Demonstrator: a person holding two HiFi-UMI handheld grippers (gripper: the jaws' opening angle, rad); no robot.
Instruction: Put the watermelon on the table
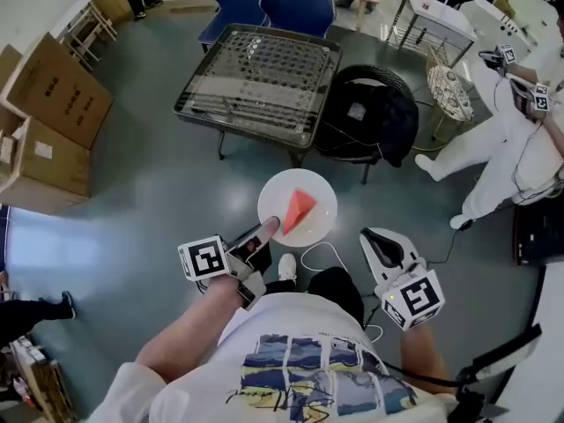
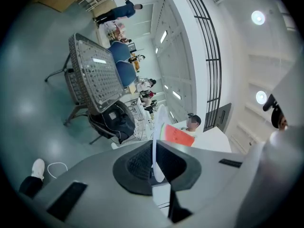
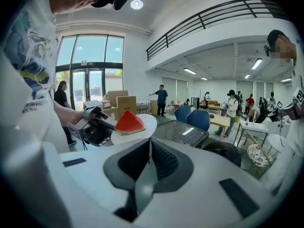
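Head view: left gripper [image 1: 267, 229] is clamped on the near rim of the white plate [image 1: 315, 190], held in the air above the floor. The watermelon [image 1: 300, 210] wedge sits on that plate, short of the black mesh table [image 1: 260, 73] ahead. Left gripper view confirms it: plate edge pinched between the pads. Right gripper [image 1: 377, 239] hangs beside the plate, jaws together, nothing in them. The step looks like a carry to the table, so roughly midway. Grip is on one rim only, so the plate is cantilevered. Hold it level, move slow, no wrist roll, or the wedge slides off. Land the far rim on the mesh first, then lower the near side before letting go. The free gripper could steady the plate from below if it sags. Wedge's long axis runs from the gripped rim toward the table. Narrow tip points back at the left gripper, broad end faces the table.
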